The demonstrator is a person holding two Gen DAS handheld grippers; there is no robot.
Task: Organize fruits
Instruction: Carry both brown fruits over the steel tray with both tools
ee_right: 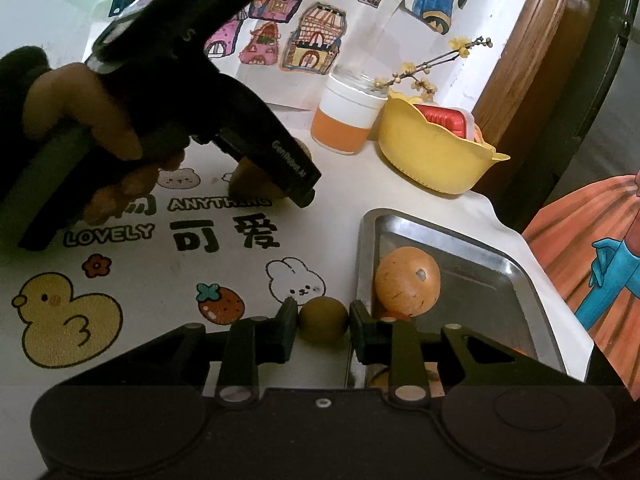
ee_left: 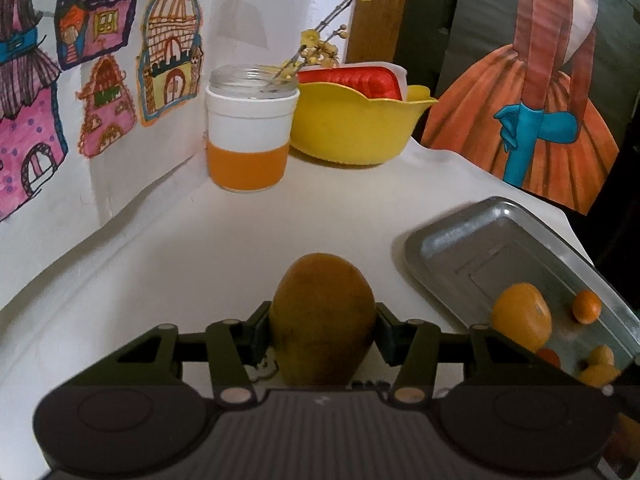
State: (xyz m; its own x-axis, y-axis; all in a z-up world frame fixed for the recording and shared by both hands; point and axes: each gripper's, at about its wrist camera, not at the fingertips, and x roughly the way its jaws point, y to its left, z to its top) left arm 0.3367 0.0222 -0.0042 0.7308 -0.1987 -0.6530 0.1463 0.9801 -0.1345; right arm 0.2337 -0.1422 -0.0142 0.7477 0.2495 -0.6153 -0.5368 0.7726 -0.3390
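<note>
My left fingers (ee_left: 322, 320) clamp a mango (ee_left: 322, 316); my right fingers (ee_right: 324, 320) clamp a small fruit (ee_right: 323, 319). Next, I judge, both go right into the tray (ee_right: 516, 276), beside the orange (ee_right: 407, 281).

We see a shiny metal tray (ee_right: 492, 240), a glossy yellow plastic bowl (ee_left: 352, 128), a clear glass jar (ee_left: 250, 80) with a matt band, a smooth printed tablecloth (ee_right: 160, 280), and a matt-skinned mango (ee_left: 322, 316).
</note>
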